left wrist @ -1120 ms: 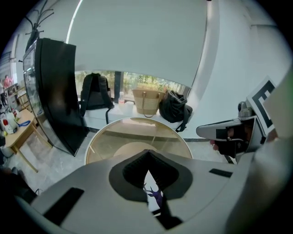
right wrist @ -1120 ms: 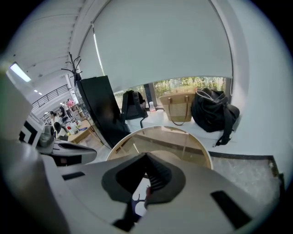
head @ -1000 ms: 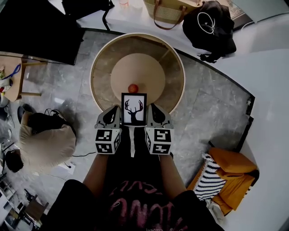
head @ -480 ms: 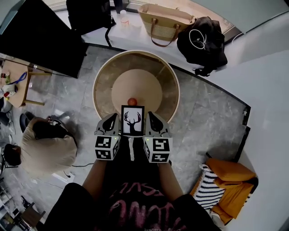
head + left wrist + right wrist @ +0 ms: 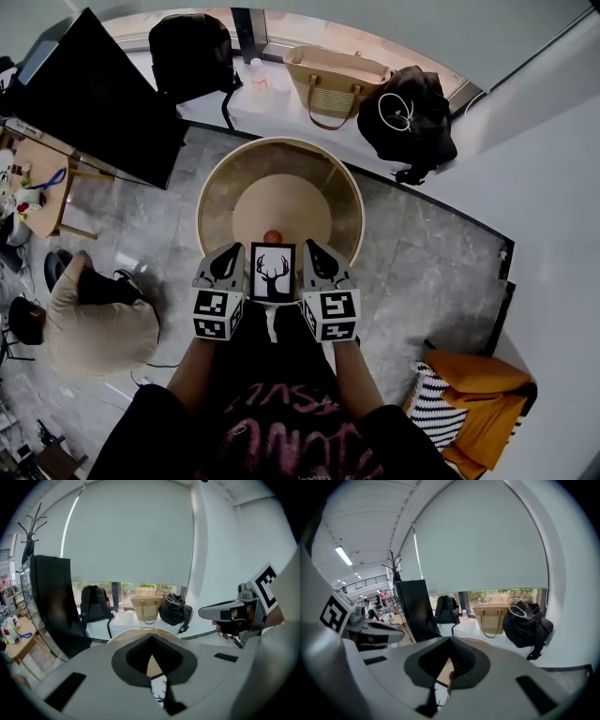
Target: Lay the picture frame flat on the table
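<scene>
The left claw (image 5: 231, 258) is clenched on the left edge of the picture frame (image 5: 273, 273), and the right claw (image 5: 314, 255) on its right edge. Each gripper view shows the deer print pinched low between the jaws. The frame hangs in the air over the near rim of the round wooden surface (image 5: 211, 187), print turned up toward the head camera; how far it leans I cannot tell.

It looks light and stiff, but probably glazed and so fragile. A hold on both side rails seems right, with the bottom edge set down first.

A red apple (image 5: 272, 236) sits on the surface just beyond the frame, so the frame would have to land short of it. Well apart are a woven handbag (image 5: 336, 80), a black bag (image 5: 408, 117), a backpack (image 5: 192, 52) and a person crouched on the floor (image 5: 98, 314).
</scene>
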{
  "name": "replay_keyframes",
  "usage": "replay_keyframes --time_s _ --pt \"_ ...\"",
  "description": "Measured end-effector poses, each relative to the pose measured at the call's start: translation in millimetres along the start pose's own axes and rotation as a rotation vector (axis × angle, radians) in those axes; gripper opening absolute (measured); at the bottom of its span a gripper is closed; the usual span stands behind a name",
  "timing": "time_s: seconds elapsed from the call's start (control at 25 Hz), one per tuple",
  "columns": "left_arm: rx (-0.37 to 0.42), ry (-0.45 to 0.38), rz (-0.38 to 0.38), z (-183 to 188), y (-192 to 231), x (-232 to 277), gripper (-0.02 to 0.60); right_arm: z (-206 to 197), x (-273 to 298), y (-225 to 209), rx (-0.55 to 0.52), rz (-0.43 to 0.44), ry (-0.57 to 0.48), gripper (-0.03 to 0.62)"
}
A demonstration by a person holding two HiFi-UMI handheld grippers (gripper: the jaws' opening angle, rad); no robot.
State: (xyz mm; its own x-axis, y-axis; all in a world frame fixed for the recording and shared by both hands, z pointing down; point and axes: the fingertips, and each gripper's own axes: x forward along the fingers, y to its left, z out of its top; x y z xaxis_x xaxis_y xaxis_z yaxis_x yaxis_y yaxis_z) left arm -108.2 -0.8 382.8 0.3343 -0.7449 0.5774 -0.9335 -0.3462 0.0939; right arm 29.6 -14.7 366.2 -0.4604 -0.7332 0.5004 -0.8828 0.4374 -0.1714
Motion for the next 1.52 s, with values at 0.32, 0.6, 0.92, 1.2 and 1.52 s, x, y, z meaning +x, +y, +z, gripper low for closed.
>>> replay_keyframes --time_s 0.32,0.6,0.92,1.2,1.52 --pt "0.033 -0.034 0.003 17.0 -8.7 -11.3 0.010 21.3 -13.1 0.9 -0.035 0.015 -0.044 0.020" --pt "0.057 -0.094 0.022 45.5 -10.6 -17.1 0.011 44.1 -26.2 -7.0 -0.065 0.009 -0.092 0.021" --pt "0.065 -0.165 0.037 85.1 -7.0 -27.3 0.010 76.4 -30.5 -4.9 -0.103 0.015 -0.130 0.020" --pt "0.085 -0.211 0.038 109.1 -11.2 -41.8 0.011 102.7 -40.2 -0.5 -0.103 0.012 -0.178 0.021" --pt "0.069 -0.299 0.048 143.2 -5.5 -58.8 0.011 127.6 -51.3 5.5 -0.127 -0.002 -0.232 0.021"
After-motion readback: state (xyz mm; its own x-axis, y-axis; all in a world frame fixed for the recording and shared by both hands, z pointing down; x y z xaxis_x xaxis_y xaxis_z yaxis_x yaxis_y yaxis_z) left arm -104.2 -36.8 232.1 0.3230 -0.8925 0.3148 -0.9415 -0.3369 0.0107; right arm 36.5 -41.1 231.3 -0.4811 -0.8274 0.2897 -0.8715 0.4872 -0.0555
